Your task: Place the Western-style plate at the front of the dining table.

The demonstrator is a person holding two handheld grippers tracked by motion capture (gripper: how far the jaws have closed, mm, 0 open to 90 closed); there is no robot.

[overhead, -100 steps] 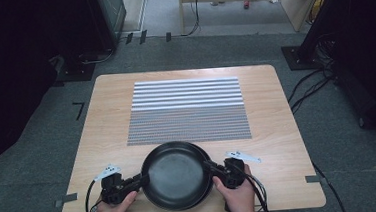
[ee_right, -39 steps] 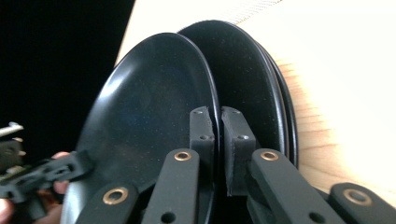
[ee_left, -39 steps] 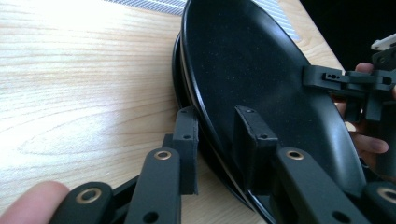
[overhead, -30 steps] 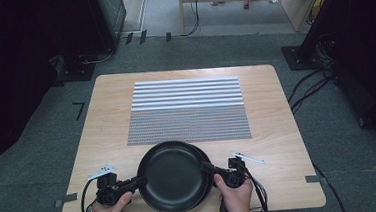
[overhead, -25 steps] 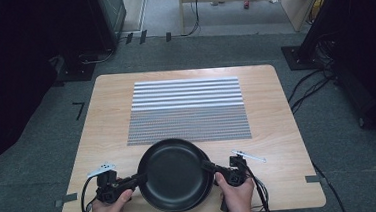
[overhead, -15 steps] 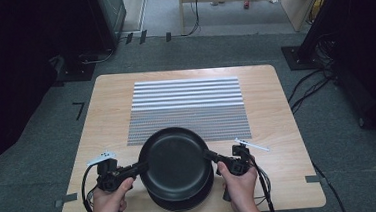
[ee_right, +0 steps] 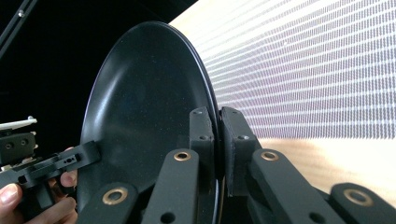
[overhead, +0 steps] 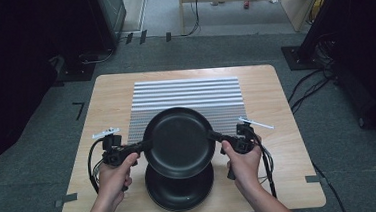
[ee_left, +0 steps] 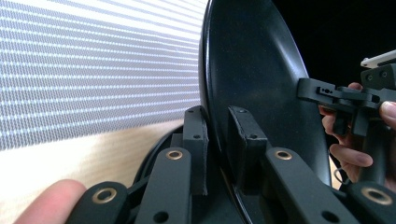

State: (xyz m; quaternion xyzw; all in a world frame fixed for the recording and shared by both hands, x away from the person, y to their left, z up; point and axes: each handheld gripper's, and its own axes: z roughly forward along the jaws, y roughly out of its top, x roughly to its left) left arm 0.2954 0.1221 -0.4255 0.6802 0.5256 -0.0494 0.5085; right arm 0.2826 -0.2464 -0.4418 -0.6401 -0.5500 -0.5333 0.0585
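A black plate (overhead: 179, 141) is held above the wooden table (overhead: 281, 109), lifted clear of a second black plate (overhead: 180, 189) that lies on the table near the front edge. Its left rim is pinched by the left gripper (overhead: 139, 146), whose jaws are pressed onto the rim, and its right rim is clamped in the same way by the right gripper (overhead: 215, 136). Behind it, a striped mat (overhead: 185, 93) is spread across the table's middle.
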